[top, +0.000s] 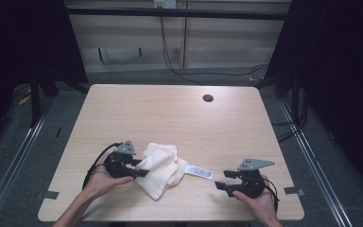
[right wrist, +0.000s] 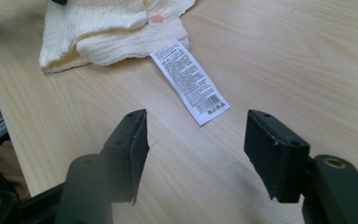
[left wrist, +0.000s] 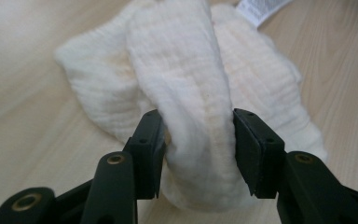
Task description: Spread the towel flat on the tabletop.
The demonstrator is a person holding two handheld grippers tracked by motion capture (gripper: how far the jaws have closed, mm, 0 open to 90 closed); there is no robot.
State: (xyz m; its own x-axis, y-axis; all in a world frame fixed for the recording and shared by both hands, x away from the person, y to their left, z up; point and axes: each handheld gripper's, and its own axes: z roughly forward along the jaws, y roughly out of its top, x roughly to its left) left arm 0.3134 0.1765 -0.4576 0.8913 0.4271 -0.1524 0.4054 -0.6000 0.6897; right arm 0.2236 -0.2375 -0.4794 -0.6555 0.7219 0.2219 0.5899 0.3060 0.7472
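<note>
A crumpled cream muslin cloth lies near the front of the light wooden table, with a white printed label sticking out on its right. My left gripper is at the cloth's left edge. In the left gripper view a thick fold of the cloth lies between the jaws of the left gripper, which stand apart and do not squeeze it. My right gripper hovers open to the right of the label. Bare wood lies between the jaws of the right gripper, and the cloth is farther off.
A dark round cable hole sits near the table's far edge. A small pink spot marks the cloth near the label. Black frame posts and cables stand beyond the table, with grey floor on both sides.
</note>
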